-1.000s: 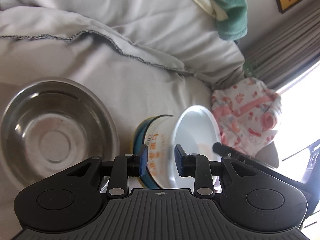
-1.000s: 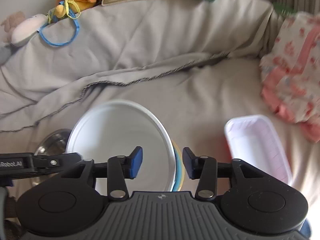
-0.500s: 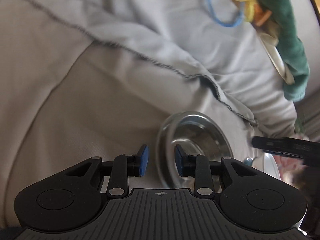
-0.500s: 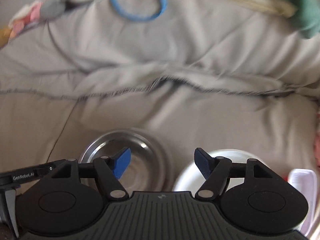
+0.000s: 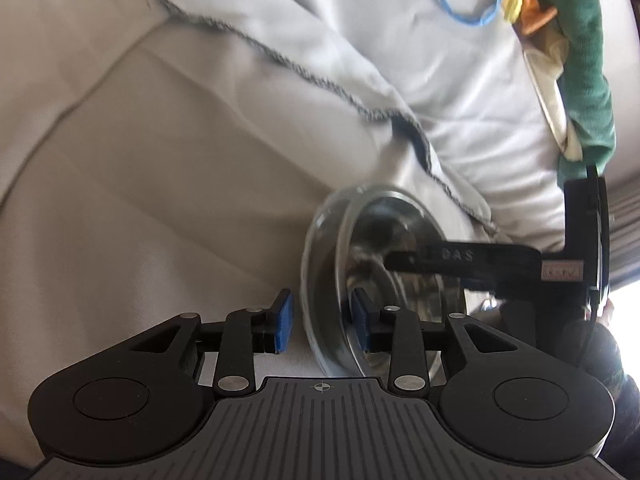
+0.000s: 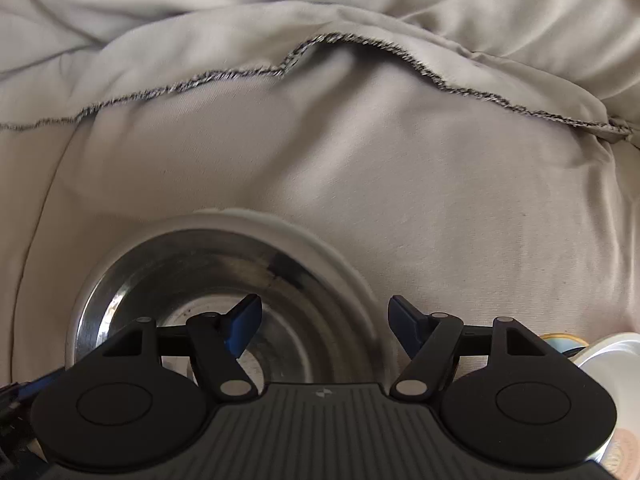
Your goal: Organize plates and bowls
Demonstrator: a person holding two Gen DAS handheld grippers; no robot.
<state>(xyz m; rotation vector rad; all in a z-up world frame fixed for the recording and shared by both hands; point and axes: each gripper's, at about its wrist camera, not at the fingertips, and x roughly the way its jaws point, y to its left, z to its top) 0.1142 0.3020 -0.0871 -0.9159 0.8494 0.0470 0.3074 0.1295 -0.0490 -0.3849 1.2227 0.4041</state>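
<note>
A steel bowl [image 5: 384,240] lies on the grey bedding, blurred. My left gripper [image 5: 321,322] straddles its near rim: one blue pad stands outside the rim and the other inside. The jaws are opening, and a gap shows beside the outer pad. My right gripper [image 6: 324,328] hangs open and wide over the same steel bowl [image 6: 208,280], pointing steeply down. Its left finger is over the hollow and its right finger is beyond the rim. In the left wrist view the right gripper's black body [image 5: 480,264] reaches across the bowl. A stack of white bowls [image 6: 608,356] sits at the right.
A rumpled grey duvet [image 6: 360,160] with a dark stitched hem [image 6: 224,76] covers the whole surface. In the left wrist view, a green plush toy [image 5: 584,60] and a blue ring [image 5: 464,8] lie at the back right.
Both grippers left the stacked white bowls and swung left to the steel bowl. The right jaws spread wide. The left jaws now sit astride the steel rim, slightly wider.
</note>
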